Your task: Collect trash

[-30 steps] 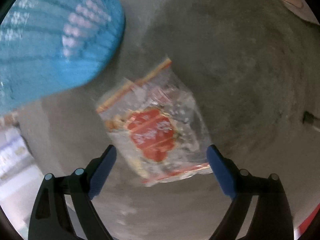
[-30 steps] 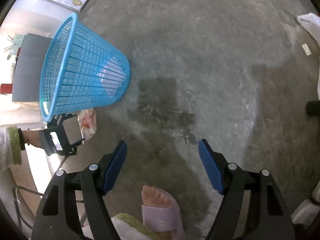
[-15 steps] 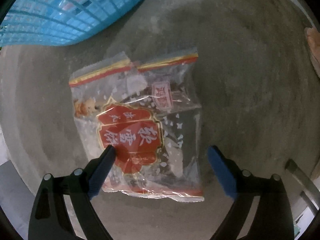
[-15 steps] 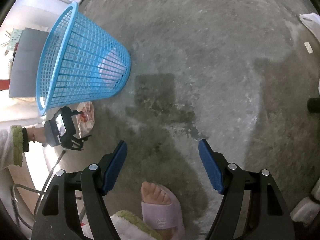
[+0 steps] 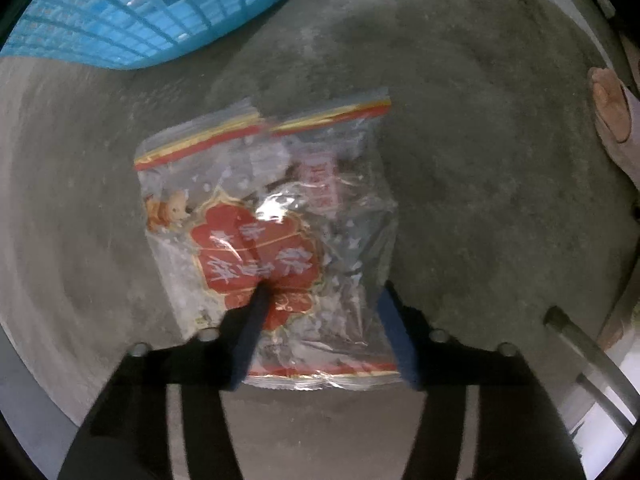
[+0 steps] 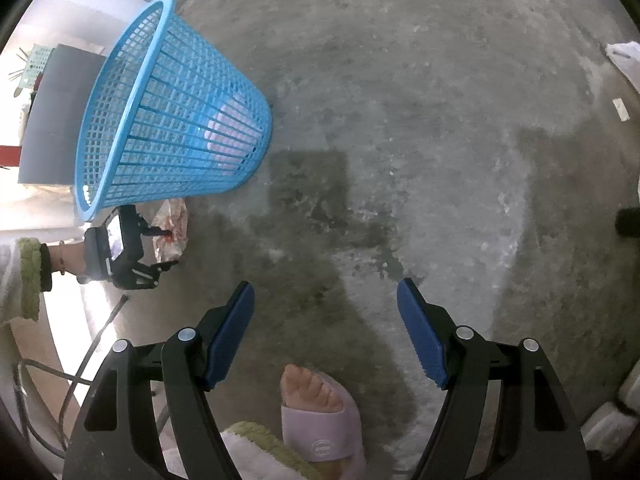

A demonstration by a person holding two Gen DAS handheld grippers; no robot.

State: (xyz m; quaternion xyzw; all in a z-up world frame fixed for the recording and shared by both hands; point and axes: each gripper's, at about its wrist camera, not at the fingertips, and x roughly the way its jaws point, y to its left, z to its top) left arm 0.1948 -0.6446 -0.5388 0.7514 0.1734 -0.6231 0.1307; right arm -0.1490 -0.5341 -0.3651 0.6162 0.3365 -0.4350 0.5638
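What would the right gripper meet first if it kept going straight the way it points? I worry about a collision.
Most likely only the bare concrete floor. The right gripper has its jaws open over it, nothing between them. The blue basket stands well off to the side, though depth is hard to judge.

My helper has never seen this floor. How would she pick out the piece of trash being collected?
Find the blue mesh basket standing on the grey concrete floor. Right beside its base lies a clear plastic snack bag, with the left gripper closing around it. Its red label with pale lettering and its red-and-yellow sealed edges set it apart.
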